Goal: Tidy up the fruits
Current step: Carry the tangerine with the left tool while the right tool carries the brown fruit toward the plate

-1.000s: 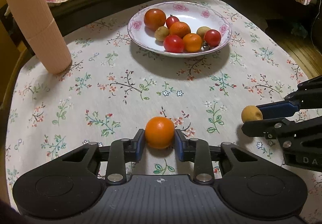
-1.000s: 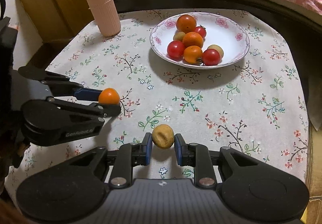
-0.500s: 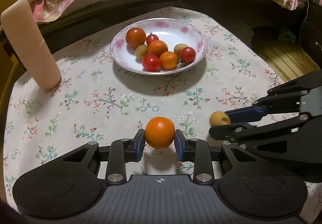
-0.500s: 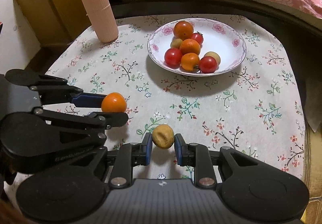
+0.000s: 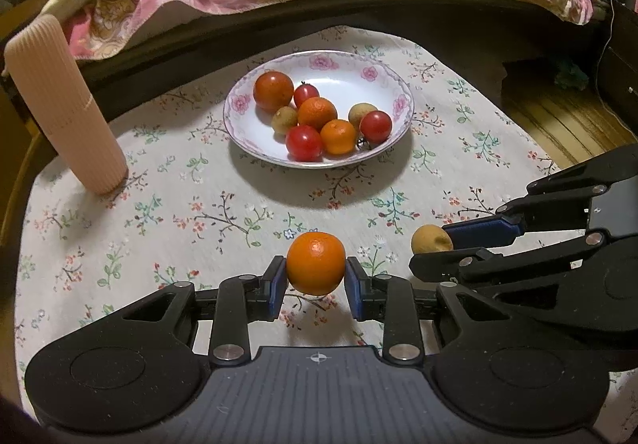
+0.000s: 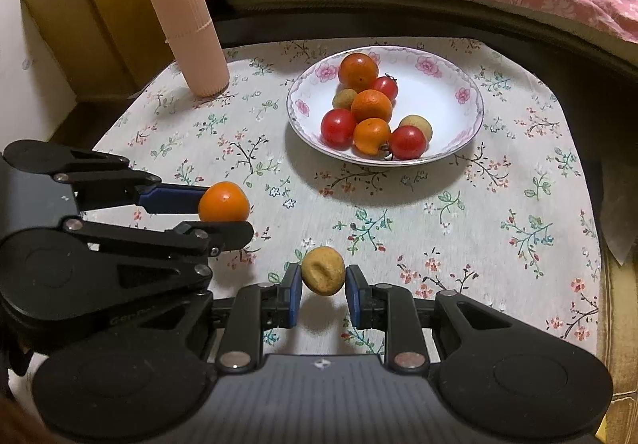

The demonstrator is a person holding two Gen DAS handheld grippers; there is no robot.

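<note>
**Two fruits travelling toward the plate**

Flowered cloth is covering the table. The left gripper is clamping an orange and the right gripper a brown fruit, both lifted, probably for joining the plate, which is holding three oranges, three tomatoes and two brown fruits.

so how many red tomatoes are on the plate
3, all on the plate: front left, front right, and a small one at the back. Others could be hidden underneath.
</note>
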